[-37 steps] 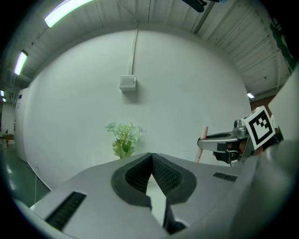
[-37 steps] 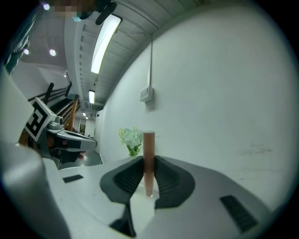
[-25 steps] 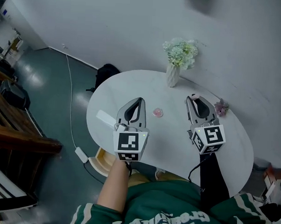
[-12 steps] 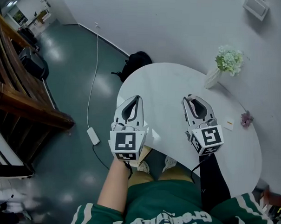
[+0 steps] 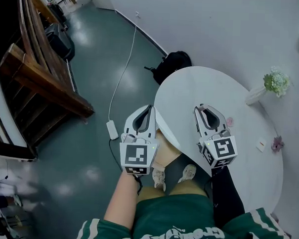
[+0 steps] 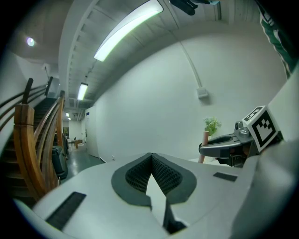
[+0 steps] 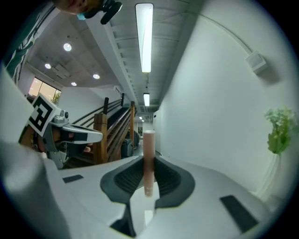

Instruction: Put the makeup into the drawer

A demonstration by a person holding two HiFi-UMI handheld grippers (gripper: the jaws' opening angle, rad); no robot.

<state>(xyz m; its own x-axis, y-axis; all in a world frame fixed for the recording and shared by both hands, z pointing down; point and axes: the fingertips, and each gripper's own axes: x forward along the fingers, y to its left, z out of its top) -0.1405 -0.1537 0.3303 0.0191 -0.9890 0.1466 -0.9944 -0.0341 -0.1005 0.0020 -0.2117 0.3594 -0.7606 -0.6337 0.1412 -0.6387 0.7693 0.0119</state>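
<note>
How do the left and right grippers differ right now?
The left gripper has its jaws shut on nothing; the right gripper is shut on a pinkish makeup tube, which stands upright between its jaws. In the head view the right gripper is over the white table, while the left gripper is just off its edge, over the floor. Both point the same way, side by side.

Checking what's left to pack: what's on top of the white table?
A vase of flowers, a small pink item, a pale card and a pink flower. The right gripper covers some tabletop.
</note>
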